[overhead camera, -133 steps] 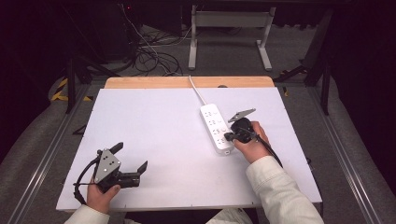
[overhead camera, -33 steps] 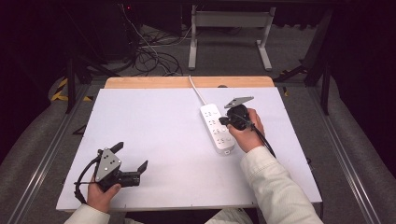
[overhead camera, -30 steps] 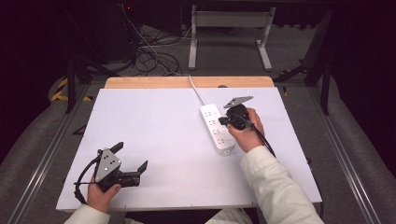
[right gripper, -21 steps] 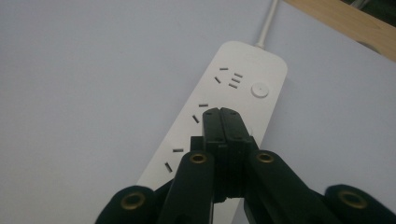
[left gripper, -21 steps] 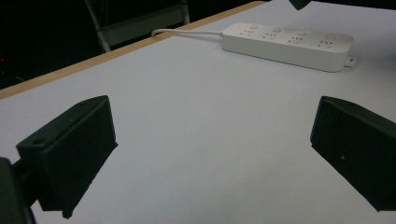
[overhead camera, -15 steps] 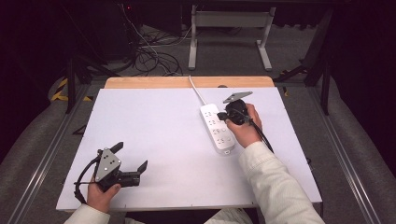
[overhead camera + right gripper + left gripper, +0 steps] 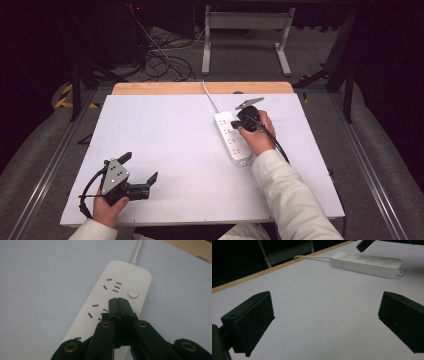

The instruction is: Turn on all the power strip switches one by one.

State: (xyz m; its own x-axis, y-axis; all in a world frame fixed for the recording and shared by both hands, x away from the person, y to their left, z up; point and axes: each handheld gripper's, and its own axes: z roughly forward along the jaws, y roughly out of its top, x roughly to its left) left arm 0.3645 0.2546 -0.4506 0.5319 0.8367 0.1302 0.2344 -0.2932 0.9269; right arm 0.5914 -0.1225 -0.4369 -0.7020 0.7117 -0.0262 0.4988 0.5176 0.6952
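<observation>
A white power strip (image 7: pixel 232 138) lies on the white table, its cord running to the far edge. My right gripper (image 7: pixel 234 124) is shut with nothing between the jaws, and its tips hover over the strip's far end. In the right gripper view the closed tips (image 7: pixel 118 300) sit just short of the round button (image 7: pixel 133 293), above the socket slots of the strip (image 7: pixel 100 297). My left gripper (image 7: pixel 138 174) rests open near the table's front left corner, empty. Its view shows the two fingers (image 7: pixel 249 320) spread wide, with the power strip (image 7: pixel 367 264) far off.
The white table top (image 7: pixel 165 140) has a wooden strip (image 7: pixel 160 88) along its far edge. Beyond it are a metal stand (image 7: pixel 245 30) and loose cables (image 7: pixel 160 60) on the floor. Metal rails run along both sides of the table.
My right gripper has moved along the power strip toward its far end and come slightly lower. The left gripper has stayed where it was.
</observation>
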